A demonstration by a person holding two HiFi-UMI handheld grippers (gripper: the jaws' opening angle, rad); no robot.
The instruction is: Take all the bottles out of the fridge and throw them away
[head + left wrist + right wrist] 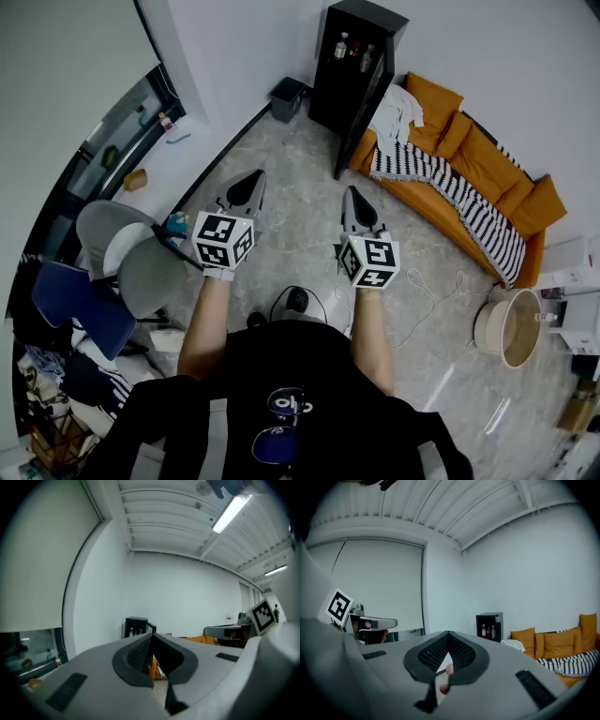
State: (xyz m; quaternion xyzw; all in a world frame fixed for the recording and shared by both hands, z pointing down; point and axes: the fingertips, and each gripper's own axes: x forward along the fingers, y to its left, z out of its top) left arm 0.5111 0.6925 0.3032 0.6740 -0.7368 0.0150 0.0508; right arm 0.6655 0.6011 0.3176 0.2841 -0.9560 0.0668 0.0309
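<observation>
Two grippers, held level side by side over the floor (300, 234), each bearing one marker cube:
- left gripper (249, 185): jaws closed tip to tip, nothing between them
- right gripper (354, 201): jaws likewise closed, holding nothing

Bottles (354, 49): three, upright in a row on a shelf inside the fridge, well apart from both grippers.

Fridge (328, 84): one, black, at the far edge of the floor against the wall. Its door (364, 103) stands open, swung out on the sofa side.

Bin (287, 97): one, dark, just left of the fridge.

Sofa (487, 159): one, orange, just right of the fridge. It carries one striped blanket (459, 197) and one white cloth (398, 112) near the door.

Grey chairs (150, 275): two, at the left edge of the floor.

Round tub (511, 328): one, at the right edge of the floor.

White cable (427, 291): one, loose on the floor right of the right gripper.
</observation>
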